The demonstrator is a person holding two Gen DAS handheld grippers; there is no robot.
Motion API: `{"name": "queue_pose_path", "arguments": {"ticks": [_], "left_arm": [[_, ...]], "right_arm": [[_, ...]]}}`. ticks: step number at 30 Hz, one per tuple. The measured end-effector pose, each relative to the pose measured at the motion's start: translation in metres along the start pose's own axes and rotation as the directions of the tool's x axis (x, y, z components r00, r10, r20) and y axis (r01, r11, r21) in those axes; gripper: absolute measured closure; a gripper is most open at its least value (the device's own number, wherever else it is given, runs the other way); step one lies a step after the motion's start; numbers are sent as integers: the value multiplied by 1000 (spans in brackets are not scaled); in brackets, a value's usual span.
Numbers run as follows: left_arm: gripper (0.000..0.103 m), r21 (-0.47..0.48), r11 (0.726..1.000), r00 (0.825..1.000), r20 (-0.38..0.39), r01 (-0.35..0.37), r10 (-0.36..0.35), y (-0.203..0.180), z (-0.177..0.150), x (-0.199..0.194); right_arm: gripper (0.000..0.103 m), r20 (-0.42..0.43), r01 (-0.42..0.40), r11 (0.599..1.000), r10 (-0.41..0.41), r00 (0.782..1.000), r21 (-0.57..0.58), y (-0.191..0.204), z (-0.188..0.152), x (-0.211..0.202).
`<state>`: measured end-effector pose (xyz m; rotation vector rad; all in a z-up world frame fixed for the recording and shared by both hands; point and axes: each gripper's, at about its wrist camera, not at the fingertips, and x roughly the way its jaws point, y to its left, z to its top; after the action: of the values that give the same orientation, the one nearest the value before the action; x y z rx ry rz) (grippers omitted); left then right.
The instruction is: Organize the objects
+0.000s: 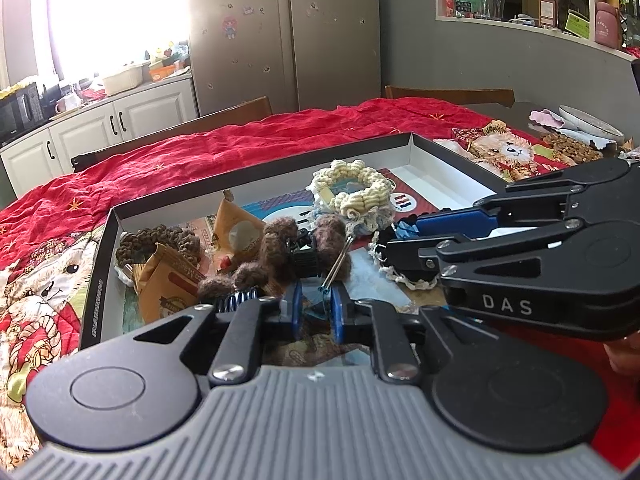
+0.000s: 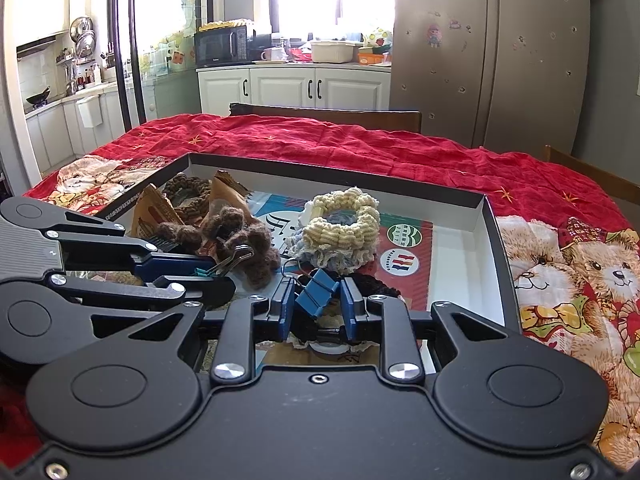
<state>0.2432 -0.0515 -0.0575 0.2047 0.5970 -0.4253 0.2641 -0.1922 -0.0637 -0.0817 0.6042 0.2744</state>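
A shallow black box (image 1: 452, 152) (image 2: 490, 216) with a white inside lies on the red cloth. It holds a cream crocheted scrunchie (image 1: 356, 190) (image 2: 344, 216), a brown fuzzy hair clip (image 1: 280, 256) (image 2: 240, 236), brown scrunchies and orange packets (image 1: 168, 276). My left gripper (image 1: 316, 304) is shut on a small teal binder clip (image 2: 204, 271); its wire handles (image 1: 338, 260) stick up. My right gripper (image 2: 318, 304) is shut on a blue binder clip (image 2: 318, 290), low over the box's near side. The two grippers sit side by side; the right one (image 1: 408, 240) shows in the left wrist view.
The red cloth with teddy-bear prints (image 2: 560, 272) covers the table. Wooden chair backs (image 2: 328, 114) stand at the far edge. A plate (image 1: 588, 120) and a brown crocheted piece (image 1: 572, 146) lie to the box's right. Kitchen cabinets (image 2: 292, 88) and a fridge (image 1: 288, 32) stand behind.
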Motion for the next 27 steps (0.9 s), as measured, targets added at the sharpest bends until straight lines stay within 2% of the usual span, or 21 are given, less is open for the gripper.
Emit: {"name": "queue_pose_path", "arguments": {"ticks": [1,9,23,27], "left_arm": [[64,0,1000,1000,2,-1,1,0,0,-1],[59,-13,1000,1000,17,-22,22,-2,1,-11],[22,-55,993,990,79,-109,113,-1,4,-63],[16,-72,989,986,101,-127,134,-3,2,-86]], "right_arm": [[78,0,-1,1000,1,1000,0,0,0,0],[71,16,-5,1000,5,1000,9,1,3,-10],[64,71,-6,1000,5,997,5,4,11,-58],[61,80,-2,1000,3,997,-13,10,10,-80]]}}
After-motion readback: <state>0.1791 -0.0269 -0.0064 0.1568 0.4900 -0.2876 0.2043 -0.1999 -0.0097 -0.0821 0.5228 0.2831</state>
